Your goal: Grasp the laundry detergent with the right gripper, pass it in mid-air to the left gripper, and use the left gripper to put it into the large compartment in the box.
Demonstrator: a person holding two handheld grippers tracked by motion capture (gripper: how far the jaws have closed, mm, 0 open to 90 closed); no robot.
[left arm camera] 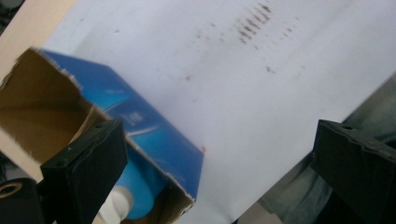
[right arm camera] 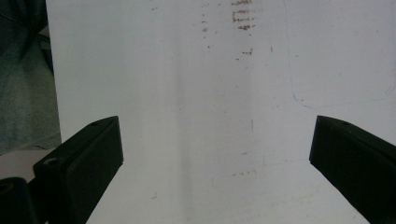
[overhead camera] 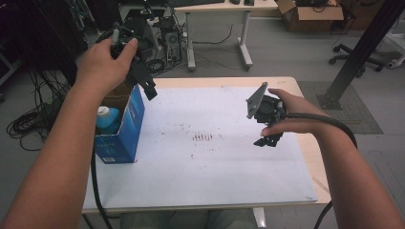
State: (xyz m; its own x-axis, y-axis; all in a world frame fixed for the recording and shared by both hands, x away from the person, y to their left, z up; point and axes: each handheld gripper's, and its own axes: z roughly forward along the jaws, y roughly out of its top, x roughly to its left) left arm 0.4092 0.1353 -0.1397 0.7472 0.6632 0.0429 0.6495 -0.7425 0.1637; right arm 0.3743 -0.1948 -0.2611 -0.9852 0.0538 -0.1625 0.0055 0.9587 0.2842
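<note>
Blue torn-open cardboard box (overhead camera: 125,128) upright, blue bottle (overhead camera: 108,119) inside

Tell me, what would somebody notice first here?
Probably the open blue box at the left edge of the white sheet, with a blue bottle standing inside it. The left gripper hangs open just above the box, and the right gripper hangs open over the sheet's right side.
</note>
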